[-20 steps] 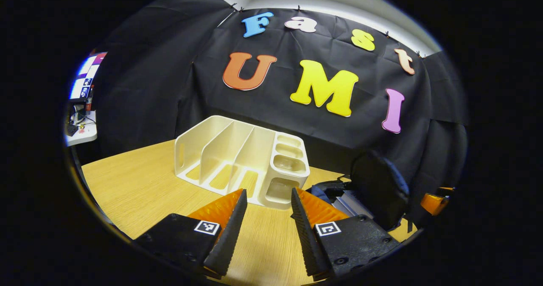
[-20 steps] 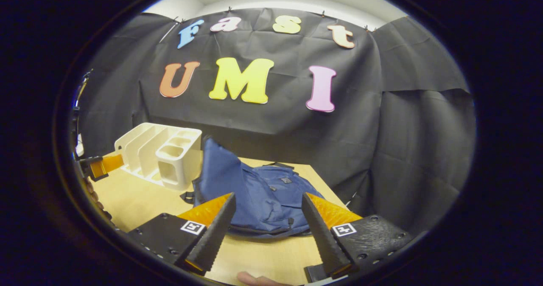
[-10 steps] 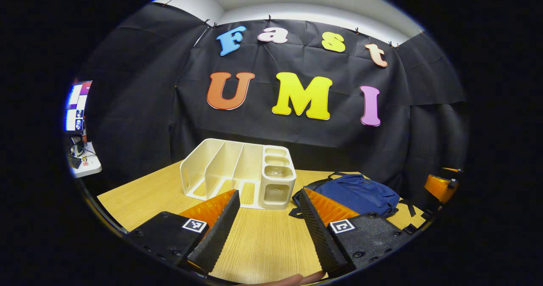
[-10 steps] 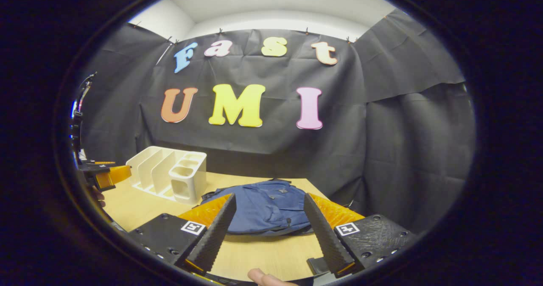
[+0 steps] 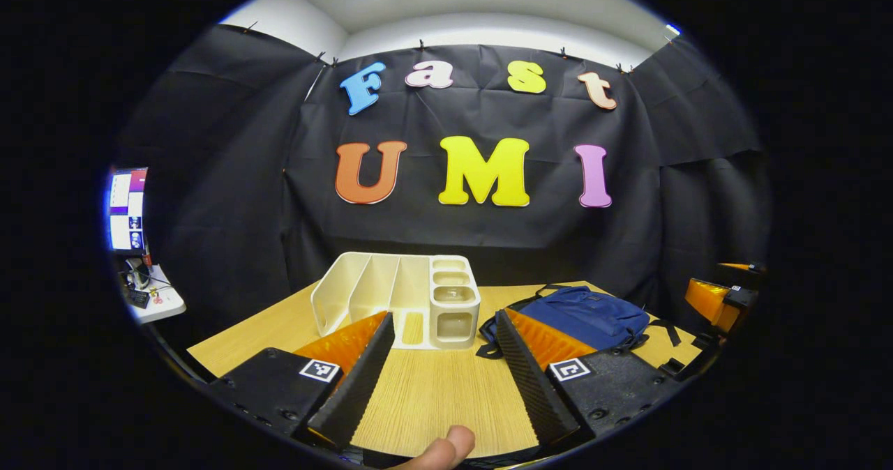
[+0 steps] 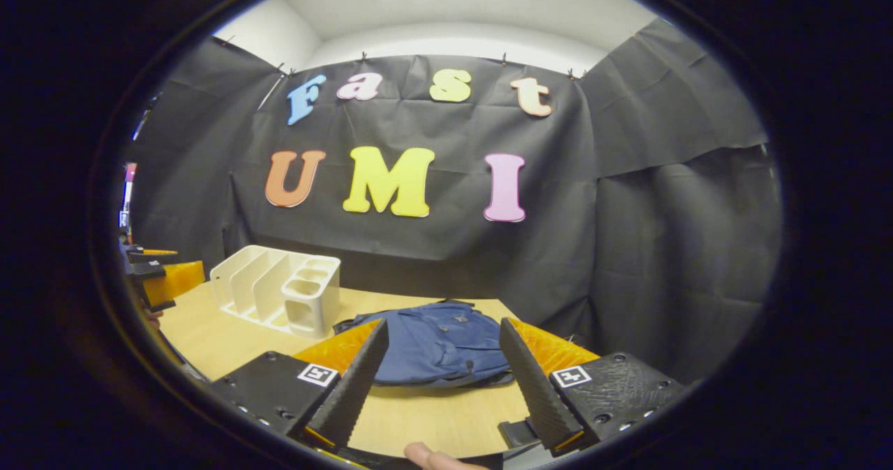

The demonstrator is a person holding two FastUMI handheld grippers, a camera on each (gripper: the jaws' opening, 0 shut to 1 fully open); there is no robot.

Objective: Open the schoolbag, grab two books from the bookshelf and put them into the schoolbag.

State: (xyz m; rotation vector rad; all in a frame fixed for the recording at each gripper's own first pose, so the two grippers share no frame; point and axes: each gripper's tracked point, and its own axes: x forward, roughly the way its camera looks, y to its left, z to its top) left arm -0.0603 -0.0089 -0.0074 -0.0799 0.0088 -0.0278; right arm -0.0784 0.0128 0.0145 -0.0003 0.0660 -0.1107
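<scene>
- The soft navy-blue fabric schoolbag (image 6: 436, 344) lies flat on the pale wooden table (image 5: 432, 393), just beside the cream plastic slotted bookshelf (image 5: 398, 299), whose slots look empty.
- Left gripper (image 5: 439, 379) and right gripper (image 6: 436, 379) hover spread, holding nothing.
- The task looks essentially finished; only withdrawing remains.

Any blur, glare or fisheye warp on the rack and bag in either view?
Left gripper view: sharp, evenly lit, white plastic book rack and flat blue fabric schoolbag crisp; the wooden table edge bows. Right gripper view: same even light, no glare; rack and bag sharp, cloth folds curve outward.
</scene>
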